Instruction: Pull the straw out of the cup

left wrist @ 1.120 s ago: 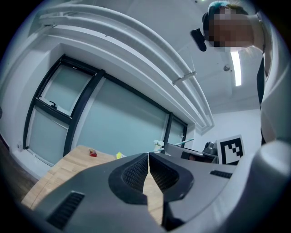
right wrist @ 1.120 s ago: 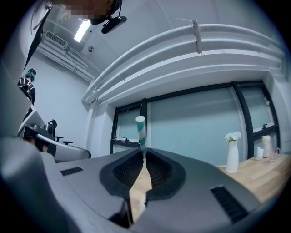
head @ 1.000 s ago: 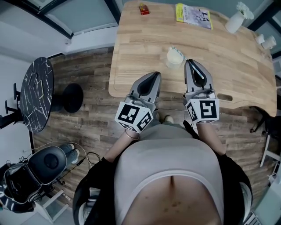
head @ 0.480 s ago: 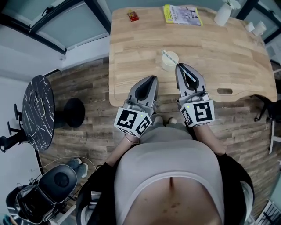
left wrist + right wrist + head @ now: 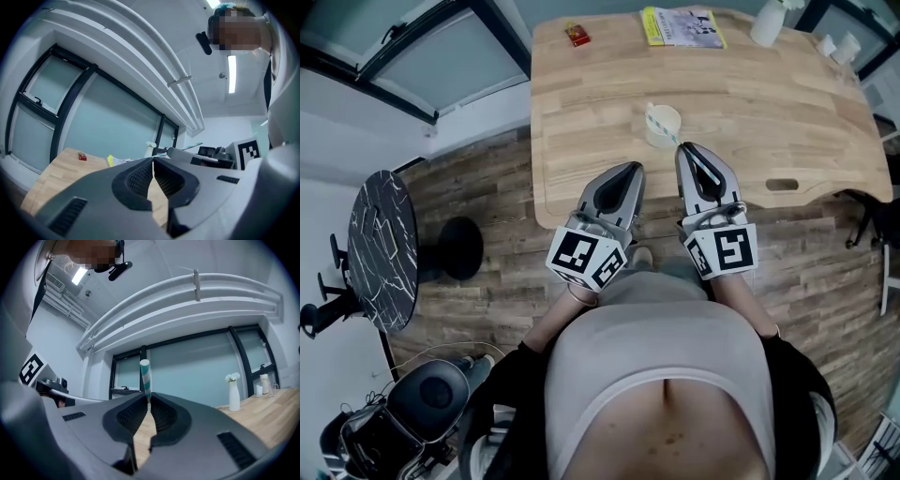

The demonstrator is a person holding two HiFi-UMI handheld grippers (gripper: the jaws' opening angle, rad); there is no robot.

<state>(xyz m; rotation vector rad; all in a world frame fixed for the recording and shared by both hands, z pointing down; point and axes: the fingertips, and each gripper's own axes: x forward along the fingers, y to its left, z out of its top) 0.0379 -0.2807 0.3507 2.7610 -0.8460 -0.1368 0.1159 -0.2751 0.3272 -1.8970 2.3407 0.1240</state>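
A pale cup stands on the wooden table with a teal-and-white striped straw leaning out of it. My right gripper is just short of the cup, on its near right side, jaws shut and holding nothing. In the right gripper view the straw rises just beyond the closed tips of my right gripper. My left gripper hovers over the table's near edge, left of the right one, apart from the cup. Seen in its own view, my left gripper is shut and empty.
A yellow booklet, a small red box and a white vase sit along the table's far edge. A slot is cut near the front right edge. A round black side table stands on the floor to the left.
The head view has shifted, so the table sits higher and further left in the picture. My right gripper has slid a little towards the near side of the cup. Both jaws stay shut.
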